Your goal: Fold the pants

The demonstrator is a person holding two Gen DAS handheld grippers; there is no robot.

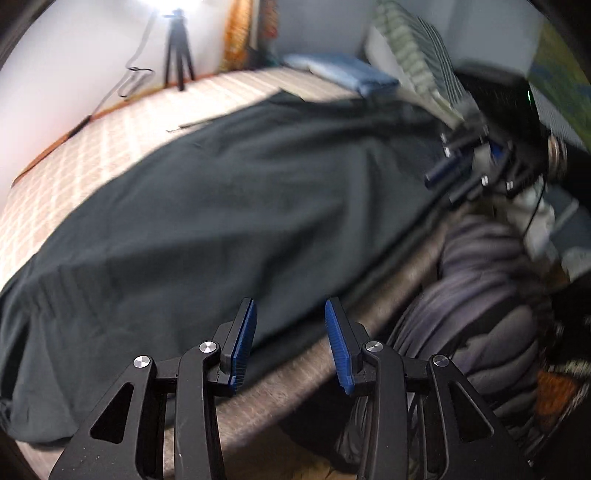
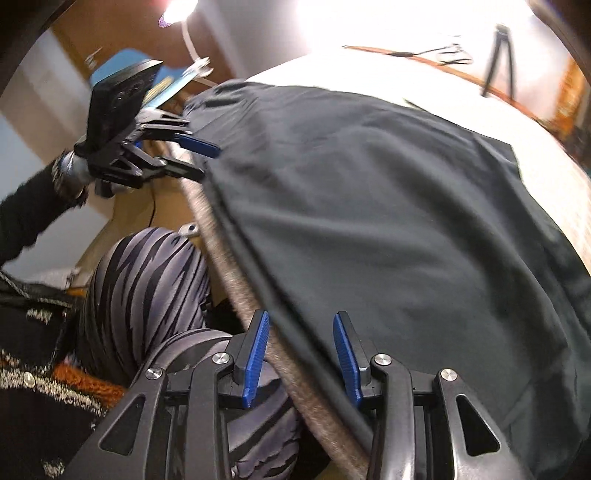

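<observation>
Dark pants (image 1: pixel 229 206) lie spread on the bed (image 1: pixel 110 125) ahead of both jaws. Left gripper (image 1: pixel 290 343) and right gripper (image 2: pixel 301 356) gape, holding nothing; motion blur hides fabric detail.

A lamp (image 1: pixel 173 7) on a tripod (image 1: pixel 179 55) at the far edge of the bed (image 1: pixel 92 147) flares white in the left wrist view, and in the right wrist view the same glare washes out the wall and the far bed surface. Both pictures are smeared by motion blur, worst toward the right gripper (image 1: pixel 454 173) and the pillows. The dark pants (image 1: pixel 240 206) show only faint folds. Fisheye bending curves the bed's edges, and the corners go black.
</observation>
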